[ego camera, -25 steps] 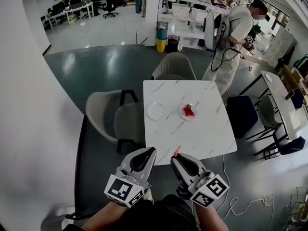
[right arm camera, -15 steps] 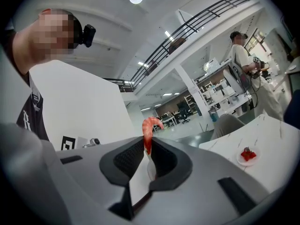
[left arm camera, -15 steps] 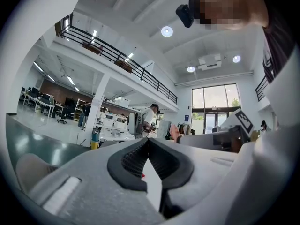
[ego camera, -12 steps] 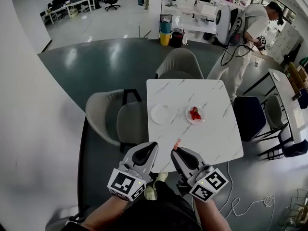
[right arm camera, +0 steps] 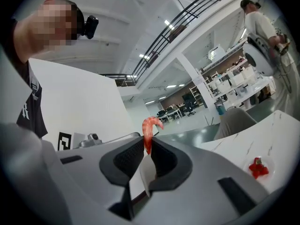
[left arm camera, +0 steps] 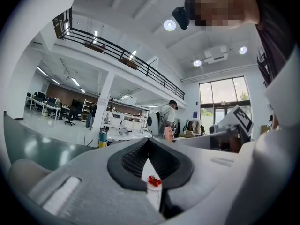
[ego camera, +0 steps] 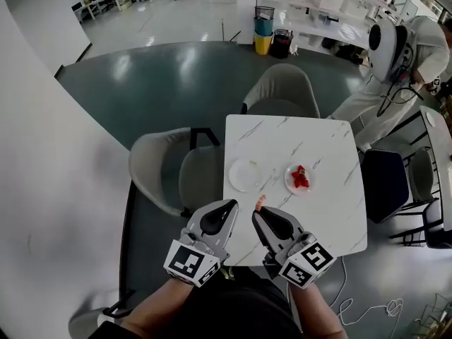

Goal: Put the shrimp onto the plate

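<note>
Right gripper view | right gripper (right arm camera: 148, 148) pinches shrimp (right arm camera: 148, 127) upright | left gripper (left arm camera: 148, 143) seemingly closed

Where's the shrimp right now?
In the right gripper view the shrimp is pinched in the tongs of the right gripper; in the head view it hangs over the marble table, near side, just short of the empty plate.

A square white marbled bench (ego camera: 311, 143) stands on a glossy dark green floor (ego camera: 162, 83). Grey shell chairs sit at its left (ego camera: 152, 171) and far side (ego camera: 282, 90), a dark blue chair (ego camera: 381, 186) at its right. A white wall (ego camera: 49, 189) runs along the left. Overhead are round ceiling lights (left arm camera: 169, 25) and a railed mezzanine (left arm camera: 117, 55), with tall windows (left arm camera: 222, 97) far right.
</note>
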Demonstrator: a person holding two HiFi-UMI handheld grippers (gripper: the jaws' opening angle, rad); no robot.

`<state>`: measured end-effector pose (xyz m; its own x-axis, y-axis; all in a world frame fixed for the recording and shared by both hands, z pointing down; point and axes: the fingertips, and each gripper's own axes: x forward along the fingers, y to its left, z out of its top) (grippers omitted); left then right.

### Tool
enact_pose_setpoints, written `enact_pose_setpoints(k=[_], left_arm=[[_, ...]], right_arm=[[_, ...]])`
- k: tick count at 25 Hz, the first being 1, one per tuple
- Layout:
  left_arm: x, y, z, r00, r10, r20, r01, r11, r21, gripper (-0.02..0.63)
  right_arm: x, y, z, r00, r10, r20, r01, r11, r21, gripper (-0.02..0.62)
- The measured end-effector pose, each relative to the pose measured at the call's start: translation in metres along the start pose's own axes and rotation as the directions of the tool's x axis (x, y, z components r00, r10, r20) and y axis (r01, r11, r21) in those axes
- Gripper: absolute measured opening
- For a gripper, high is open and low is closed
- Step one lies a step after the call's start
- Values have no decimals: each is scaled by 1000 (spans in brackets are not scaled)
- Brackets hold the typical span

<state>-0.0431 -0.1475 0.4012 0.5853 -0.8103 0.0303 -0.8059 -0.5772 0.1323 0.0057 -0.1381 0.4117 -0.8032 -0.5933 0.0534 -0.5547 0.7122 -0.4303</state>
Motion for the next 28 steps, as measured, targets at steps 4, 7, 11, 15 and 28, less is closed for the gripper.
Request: enact_pose_setpoints(k=[4, 7, 11, 15, 28], left_arm=[[20, 15, -12, 1000, 18, -25, -18, 1000, -5, 8], [33, 30, -22, 999, 30, -39, -31, 999, -13, 8], [56, 52, -38, 998, 17, -60, -19, 1000, -24, 8], [78, 75, -61, 997, -10, -79, 7, 999, -33, 8], [122, 134, -140, 987, -70, -143, 59, 995, -86, 8]], right_arm=[[18, -33, -12, 998, -18, -56, 18, 1000, -1, 51], [32, -51, -25, 994, -32, -102, 31, 999, -8, 51], [52, -81, -42, 985, -88, -151, 87, 996, -11, 51], [75, -117, -68, 964, -163, -208, 159, 987, -37, 51], [129, -222, -182, 844, -322, -428, 269, 946, -180, 51]])
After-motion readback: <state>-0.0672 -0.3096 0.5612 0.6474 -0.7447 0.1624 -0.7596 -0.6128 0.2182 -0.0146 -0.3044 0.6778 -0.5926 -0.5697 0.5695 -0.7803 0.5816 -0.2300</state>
